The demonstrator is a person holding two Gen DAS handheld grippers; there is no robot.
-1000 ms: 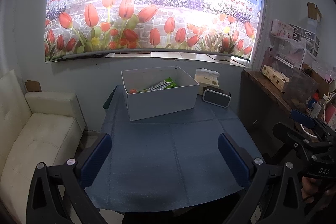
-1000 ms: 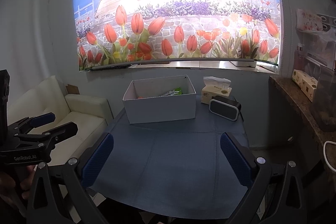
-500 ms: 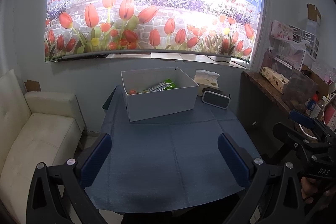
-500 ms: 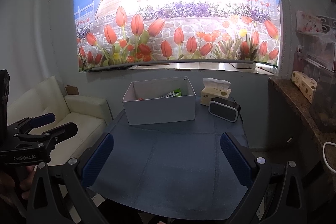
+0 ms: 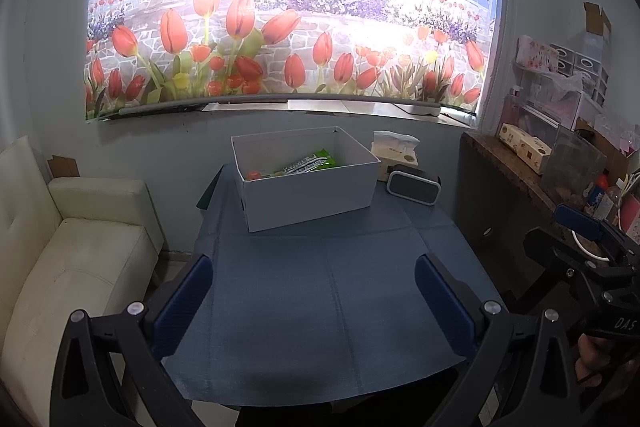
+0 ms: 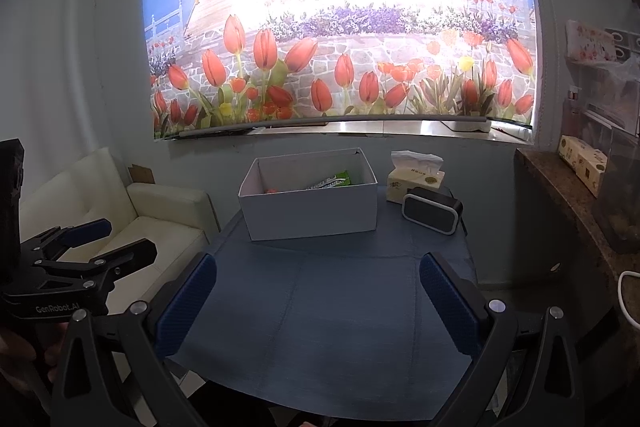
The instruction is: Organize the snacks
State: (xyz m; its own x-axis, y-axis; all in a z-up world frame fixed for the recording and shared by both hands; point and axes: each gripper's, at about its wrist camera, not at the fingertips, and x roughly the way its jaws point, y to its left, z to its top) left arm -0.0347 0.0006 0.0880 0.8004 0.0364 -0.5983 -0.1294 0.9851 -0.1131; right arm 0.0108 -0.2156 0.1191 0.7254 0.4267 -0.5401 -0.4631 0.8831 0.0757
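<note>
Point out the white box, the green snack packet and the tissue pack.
white box (image 5: 308,193): left wrist view, on its front wall.
green snack packet (image 5: 316,161): left wrist view, on its printed face inside the box.
tissue pack (image 6: 416,183): right wrist view, on its front face.

The left gripper (image 5: 314,295) is wide open over the bench (image 5: 320,291), and nothing is between its blue pads (image 5: 184,303). A white box (image 5: 310,193) sits at the far end of the bench. Inside it lie a green snack (image 5: 310,163) and something small and red (image 5: 253,174). Just right of the box are a tissue box (image 5: 394,155) and a dark speaker (image 5: 414,183). A white sofa (image 5: 80,247) is on the left. The right gripper (image 5: 592,247) is at the right edge, off the bench.
</note>
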